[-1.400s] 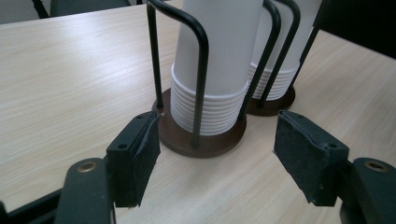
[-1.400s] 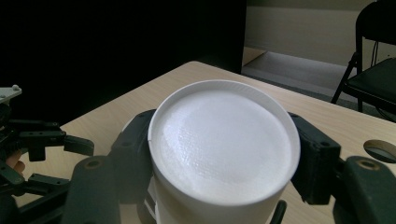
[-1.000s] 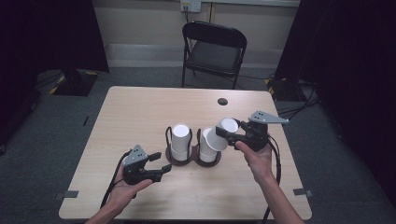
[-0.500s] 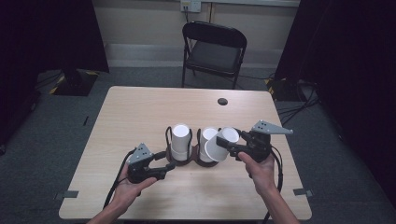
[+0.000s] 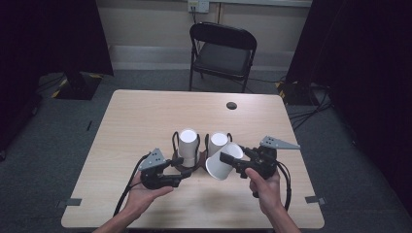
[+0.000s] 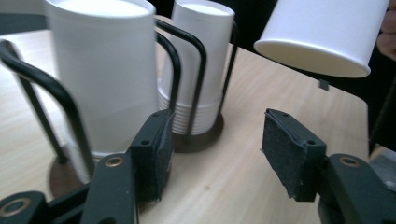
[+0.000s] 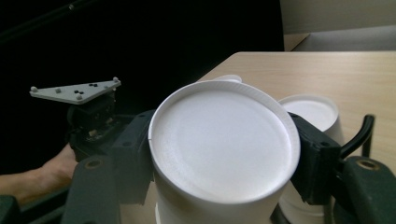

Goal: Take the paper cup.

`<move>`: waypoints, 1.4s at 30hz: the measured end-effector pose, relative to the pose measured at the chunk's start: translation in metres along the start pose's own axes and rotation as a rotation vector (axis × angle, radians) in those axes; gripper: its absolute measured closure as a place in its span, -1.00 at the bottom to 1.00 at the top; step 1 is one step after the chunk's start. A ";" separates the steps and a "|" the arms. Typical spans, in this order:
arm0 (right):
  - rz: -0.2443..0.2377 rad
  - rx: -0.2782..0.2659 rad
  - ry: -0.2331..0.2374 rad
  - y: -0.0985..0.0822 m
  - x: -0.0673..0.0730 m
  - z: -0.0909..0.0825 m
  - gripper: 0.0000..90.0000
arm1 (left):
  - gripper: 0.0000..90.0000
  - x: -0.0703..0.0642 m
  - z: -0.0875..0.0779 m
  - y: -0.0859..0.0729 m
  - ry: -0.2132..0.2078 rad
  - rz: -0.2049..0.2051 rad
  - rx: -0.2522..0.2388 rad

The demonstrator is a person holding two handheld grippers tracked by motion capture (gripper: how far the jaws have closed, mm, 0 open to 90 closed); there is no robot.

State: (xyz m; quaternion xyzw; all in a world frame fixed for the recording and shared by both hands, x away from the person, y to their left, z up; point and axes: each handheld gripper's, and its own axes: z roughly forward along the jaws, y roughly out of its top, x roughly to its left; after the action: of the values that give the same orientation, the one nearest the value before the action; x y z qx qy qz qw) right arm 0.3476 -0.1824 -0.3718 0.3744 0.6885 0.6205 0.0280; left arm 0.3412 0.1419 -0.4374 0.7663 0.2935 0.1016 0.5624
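Nearest the person, the left hand-held gripper (image 5: 182, 175) rests low over the counter (image 5: 145, 116) with its jaws spread apart and nothing between them, its tips just beside the base of the left cup stack (image 6: 105, 79).

The right hand-held gripper (image 5: 232, 160) is clamped on a single white paper cup (image 5: 223, 161), one jaw on each side of the cup's closed base end. The cup is lifted off the counter and lies tilted, its long axis running from the gripper toward the left and down; its open mouth faces the person's left and the counter, its closed bottom faces the gripper's camera.

Just beyond stands a black wire cup holder (image 5: 175, 141) with two upside-down stacks, the left one and the right cup stack (image 5: 217, 141), both upright.

Farther off, a small dark round spot (image 5: 231, 105) marks the counter, and a black folding chair (image 5: 221, 56) stands behind its far edge.
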 end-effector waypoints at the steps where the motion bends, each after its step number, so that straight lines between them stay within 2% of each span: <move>1: 0.000 0.000 0.000 0.000 0.000 0.000 -0.25 | 0.00 -0.001 0.000 0.000 0.002 0.011 0.004; 2: 0.035 0.004 0.018 -0.005 -0.003 0.003 -0.25 | 0.03 -0.003 0.001 0.000 -0.004 0.016 0.002; 3: 0.035 0.004 0.018 -0.005 -0.003 0.003 -0.25 | 0.03 -0.004 0.002 0.000 -0.006 0.012 -0.008; 4: 0.067 0.012 0.031 -0.010 -0.006 0.006 -0.25 | 0.09 -0.006 0.004 0.000 -0.024 0.017 -0.018; 9: 0.098 0.013 0.042 -0.014 -0.007 0.009 -0.25 | 0.15 -0.009 0.008 -0.001 -0.056 0.014 -0.026; 10: 0.103 0.016 0.052 -0.015 -0.006 0.010 -0.25 | 0.21 -0.011 0.009 -0.002 -0.062 0.023 -0.036; 19: 0.124 0.017 0.104 -0.015 0.002 0.016 -0.25 | 0.33 -0.020 0.015 -0.001 -0.074 0.062 -0.098; 21: 0.119 0.016 0.111 -0.014 0.004 0.017 -0.25 | 0.39 -0.023 0.015 0.000 -0.078 0.089 -0.114; 25: 0.119 0.023 0.131 -0.015 0.007 0.021 -0.25 | 0.38 -0.027 0.017 -0.002 -0.086 0.125 -0.145; 28: 0.116 0.039 0.148 -0.016 0.011 0.025 -0.25 | 0.37 -0.028 0.018 -0.003 -0.088 0.132 -0.160; 31: 0.105 0.044 0.146 -0.015 0.013 0.025 -0.25 | 0.37 -0.029 0.019 -0.005 -0.087 0.145 -0.172; 34: 0.120 0.045 0.173 -0.016 0.014 0.029 -0.25 | 0.36 -0.031 0.018 -0.004 -0.075 0.161 -0.195; 37: 0.123 0.047 0.183 -0.016 0.016 0.031 -0.25 | 0.35 -0.030 0.017 -0.004 -0.091 0.150 -0.211; 38: 0.158 0.038 0.194 -0.016 0.015 0.032 -0.26 | 0.33 -0.028 0.017 -0.003 -0.114 0.125 -0.239; 42: 0.193 0.038 0.207 -0.016 0.014 0.034 -0.26 | 0.32 -0.026 0.016 -0.002 -0.114 0.106 -0.259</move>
State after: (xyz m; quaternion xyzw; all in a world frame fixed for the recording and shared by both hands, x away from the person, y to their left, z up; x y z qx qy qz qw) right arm 0.3474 -0.1458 -0.3873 0.3735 0.6600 0.6424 -0.1101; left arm 0.3274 0.1150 -0.4408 0.7062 0.2045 0.1245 0.6663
